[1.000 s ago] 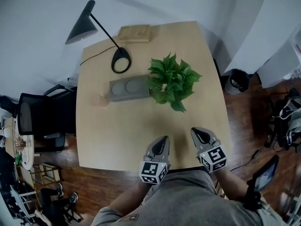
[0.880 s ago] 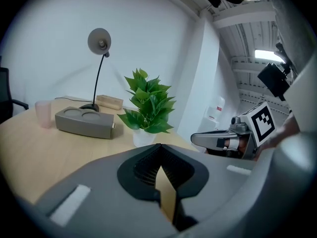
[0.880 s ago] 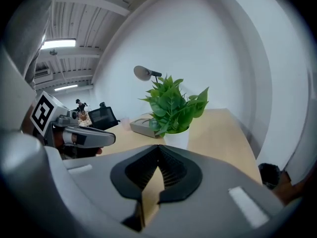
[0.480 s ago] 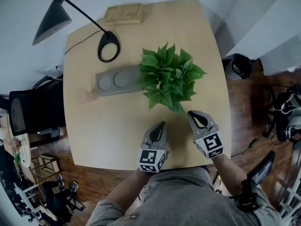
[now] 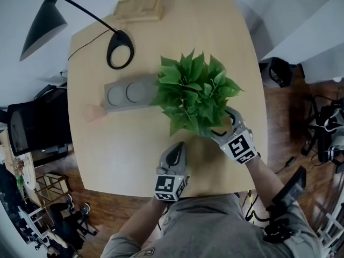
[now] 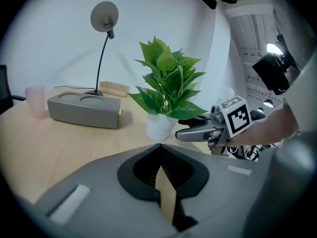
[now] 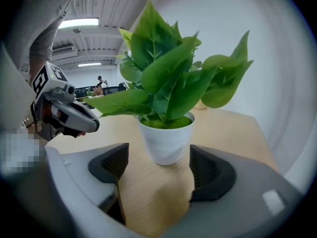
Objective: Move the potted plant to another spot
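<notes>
The leafy green potted plant in a round white pot (image 7: 166, 140) is standing on the light wooden table (image 5: 129, 149), its base sitting between the tips of the right gripper (image 7: 157, 172). That gripper's jaws have just been opening and are standing apart, pressing nothing. To its left the left gripper (image 6: 159, 157) is resting with jaws together, empty. Ahead of it a grey block with two round hollows (image 5: 129, 93) is lying.

Table: pale wooden table (image 5: 129, 149) is carrying everything.
Block: grey rectangular two-hollow block (image 5: 129, 93) is lying centrally.
Plant: white-potted green plant (image 5: 196, 98) is standing just right of it.
Lamp: black desk lamp (image 5: 42, 26) is standing just behind.
Cup: pink translucent cup (image 5: 92, 112) is sitting just left.
Box: flat wooden box (image 5: 138, 8) is lying farther behind.
</notes>
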### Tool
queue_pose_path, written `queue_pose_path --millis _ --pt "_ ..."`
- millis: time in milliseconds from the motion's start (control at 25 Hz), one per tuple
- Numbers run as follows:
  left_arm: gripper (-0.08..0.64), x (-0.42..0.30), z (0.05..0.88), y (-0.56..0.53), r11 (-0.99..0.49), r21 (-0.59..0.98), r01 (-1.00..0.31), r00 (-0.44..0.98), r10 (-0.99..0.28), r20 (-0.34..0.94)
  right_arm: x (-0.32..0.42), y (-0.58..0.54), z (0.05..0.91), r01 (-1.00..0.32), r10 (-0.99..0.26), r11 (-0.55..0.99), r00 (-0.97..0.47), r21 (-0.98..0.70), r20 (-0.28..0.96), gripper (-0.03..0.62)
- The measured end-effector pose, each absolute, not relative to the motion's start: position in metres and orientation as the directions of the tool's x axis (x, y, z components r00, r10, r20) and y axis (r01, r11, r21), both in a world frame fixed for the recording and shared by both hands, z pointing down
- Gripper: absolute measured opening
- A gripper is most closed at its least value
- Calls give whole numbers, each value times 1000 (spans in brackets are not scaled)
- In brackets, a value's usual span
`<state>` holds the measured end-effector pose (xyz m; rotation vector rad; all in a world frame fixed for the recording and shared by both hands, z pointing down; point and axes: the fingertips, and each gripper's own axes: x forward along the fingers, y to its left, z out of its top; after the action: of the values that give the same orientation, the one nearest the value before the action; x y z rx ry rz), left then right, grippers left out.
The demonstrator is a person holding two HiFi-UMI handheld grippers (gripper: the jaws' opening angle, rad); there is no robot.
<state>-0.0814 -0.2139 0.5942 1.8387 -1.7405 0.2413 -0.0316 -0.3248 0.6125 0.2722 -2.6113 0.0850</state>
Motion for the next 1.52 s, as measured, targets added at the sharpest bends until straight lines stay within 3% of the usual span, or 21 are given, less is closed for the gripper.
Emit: queue_pose_path --millis 120,360,920,1520 --pt "-6 -89 597 -209 50 283 -958 111 -844 525 -46 -336 615 -161 -136 987 -865 -10 482 458" --pt "-6 -93 599 -201 63 270 -961 98 -832 545 -73 -336 612 -61 -54 998 -906 -2 420 541" --pt "-6 -85 592 -193 42 237 -971 100 -825 556 -90 -352 625 -149 -154 988 -914 42 376 537" --pt "-6 -76 589 -186 43 211 -976 82 -832 549 -90 -345 614 -162 -155 987 -937 4 314 518"
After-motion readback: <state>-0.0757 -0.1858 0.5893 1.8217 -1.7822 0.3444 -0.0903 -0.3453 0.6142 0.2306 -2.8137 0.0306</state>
